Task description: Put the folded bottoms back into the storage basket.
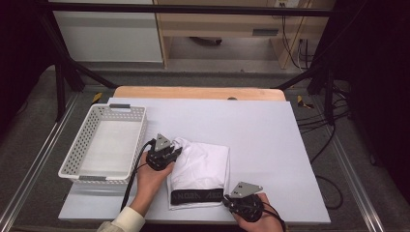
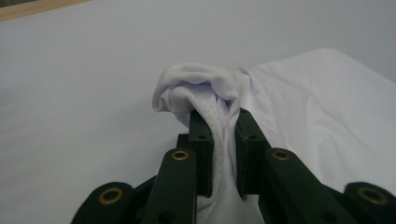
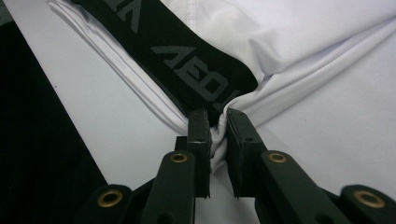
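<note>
My right hand-held gripper (image 3: 215, 122) is clamped on the garment (image 1: 203, 166) corner at its waistband (image 3: 187, 60); my left hand-held gripper (image 2: 224, 122) pinches the far corner. Gripping done; I judge lifting toward the basket (image 1: 104, 145) beside it remains.

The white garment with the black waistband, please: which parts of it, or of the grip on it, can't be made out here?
- High view: the waistband lettering is too small to read.
- Right gripper view: the right gripper cuts the lettering short.
- Left gripper view: the white garment runs off the right edge; the left gripper hides the pinched fold.
</note>
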`<state>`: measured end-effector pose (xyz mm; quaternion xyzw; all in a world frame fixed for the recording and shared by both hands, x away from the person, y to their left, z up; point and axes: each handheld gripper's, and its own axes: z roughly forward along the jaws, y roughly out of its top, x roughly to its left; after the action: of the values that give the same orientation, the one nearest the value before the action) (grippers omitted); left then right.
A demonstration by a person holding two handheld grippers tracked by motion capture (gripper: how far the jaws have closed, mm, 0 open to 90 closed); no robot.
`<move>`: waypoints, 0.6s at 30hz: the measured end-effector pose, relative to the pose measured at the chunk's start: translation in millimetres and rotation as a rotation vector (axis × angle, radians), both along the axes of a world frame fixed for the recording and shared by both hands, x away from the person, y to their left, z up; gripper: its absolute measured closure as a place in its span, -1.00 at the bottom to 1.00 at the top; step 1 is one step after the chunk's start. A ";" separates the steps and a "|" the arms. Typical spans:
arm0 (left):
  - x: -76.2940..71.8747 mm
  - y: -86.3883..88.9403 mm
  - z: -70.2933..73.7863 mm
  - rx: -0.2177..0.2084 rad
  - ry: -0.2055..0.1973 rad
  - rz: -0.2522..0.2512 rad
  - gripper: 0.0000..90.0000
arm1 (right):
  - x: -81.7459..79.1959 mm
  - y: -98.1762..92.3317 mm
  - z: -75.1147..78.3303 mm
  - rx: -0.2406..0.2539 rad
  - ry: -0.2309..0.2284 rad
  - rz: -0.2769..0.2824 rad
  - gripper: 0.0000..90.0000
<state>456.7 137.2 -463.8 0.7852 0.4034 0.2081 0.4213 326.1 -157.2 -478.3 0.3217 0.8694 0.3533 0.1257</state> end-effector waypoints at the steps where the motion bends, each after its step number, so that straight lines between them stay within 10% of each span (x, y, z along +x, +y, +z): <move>1: 0.8 0.7 -1.0 0.002 0.005 0.009 0.77 | -0.2 0.1 -0.1 -0.001 -0.003 0.002 0.82; 10: 7.7 1.2 -19.7 0.056 0.044 0.035 0.62 | -2.5 2.0 0.8 -0.022 -0.017 0.004 0.86; 18: 16.2 3.7 -20.7 0.078 0.060 0.104 -0.15 | -2.7 1.4 0.7 -0.019 -0.020 0.000 0.73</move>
<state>472.8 140.9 -484.5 0.7849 0.4476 0.2214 0.3668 323.3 -155.7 -477.6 0.3169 0.8714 0.3483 0.1374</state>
